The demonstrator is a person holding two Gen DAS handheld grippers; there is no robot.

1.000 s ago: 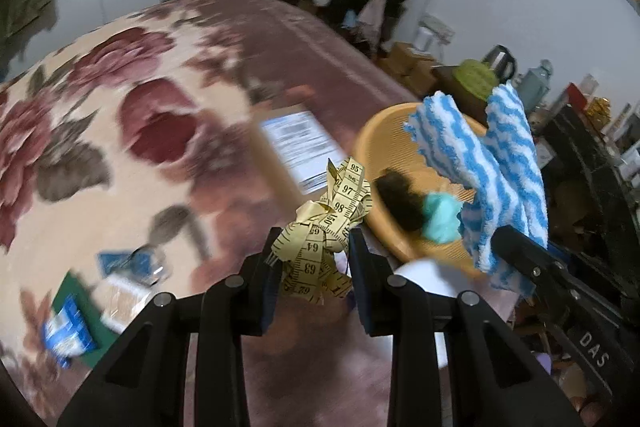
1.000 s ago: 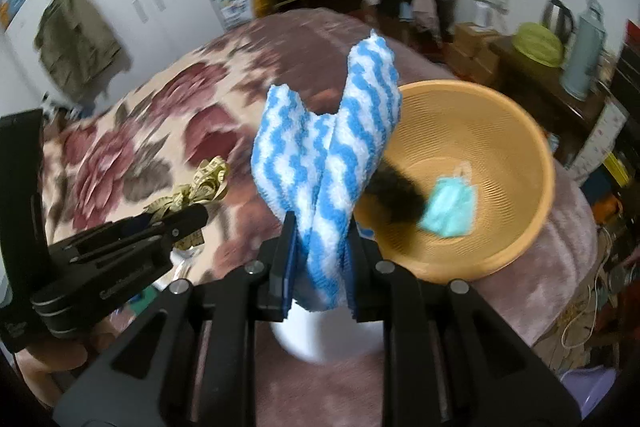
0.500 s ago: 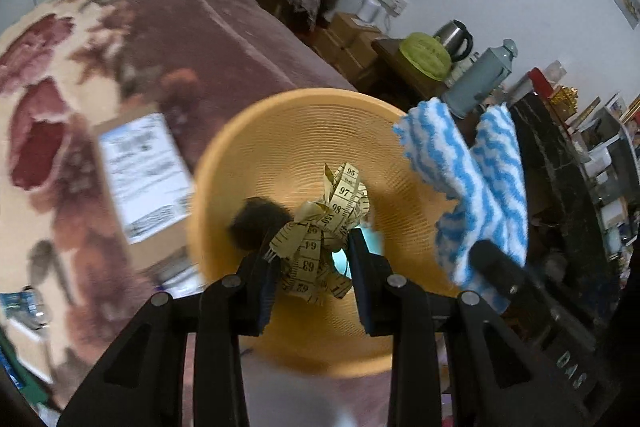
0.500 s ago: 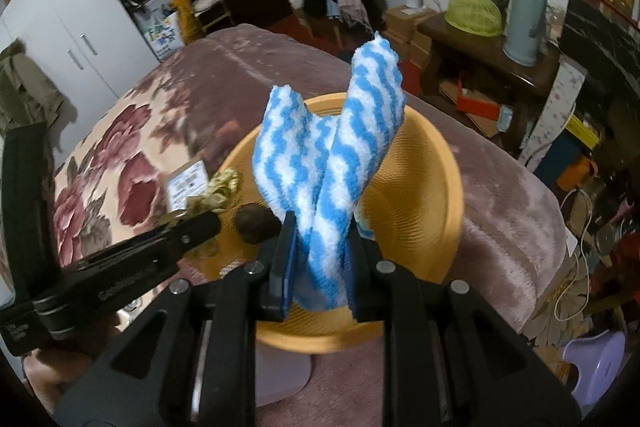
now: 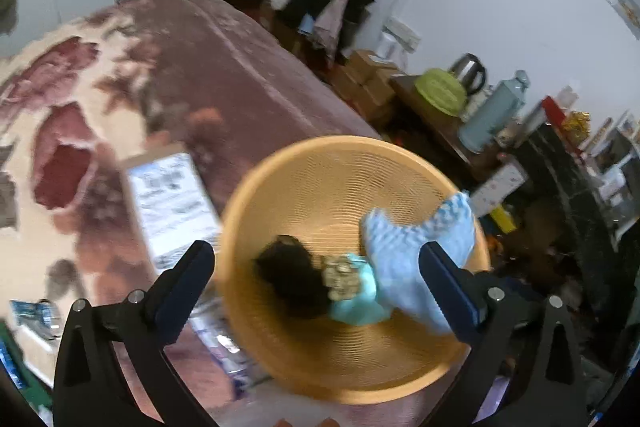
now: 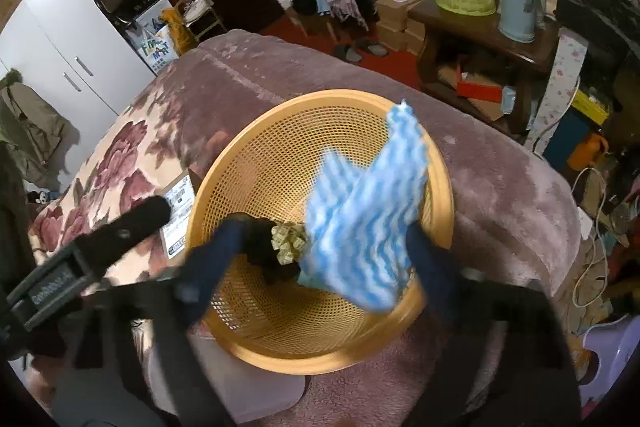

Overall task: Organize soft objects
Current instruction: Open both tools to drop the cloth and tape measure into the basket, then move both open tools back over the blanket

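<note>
Right wrist view looks down into the orange mesh basket (image 6: 256, 183), which sits on the plush floral blanket (image 6: 500, 187). The right gripper (image 6: 316, 247) has its jaws opening, wide apart; the blue-and-white striped cloth (image 6: 368, 211) lies between them, blurred, and no pad seems to press on it. It looks to be dropping free against the basket's right wall. The left gripper (image 5: 316, 267) is likewise opening, with nothing between its fingers — the crumpled yellow tape measure (image 5: 340, 277) lies in the basket bottom, on top of a teal face mask (image 5: 356, 301) and touching a dark fuzzy object (image 5: 292, 275).

By my reading, all of these are light and limp. The cloth is thick and fluffy, so it will bunch and drape rather than hold a shape; a pinch on a gathered fold near its middle should carry it best, since an edge grip would let it trail over the rim. The tape measure is a loose tangle — taken by the knotted centre it should lift whole, while a single loop may unravel. Nothing here looks fragile or slippery. A cardboard box with a label (image 5: 172, 203) lies just beside the basket on the blanket.
</note>
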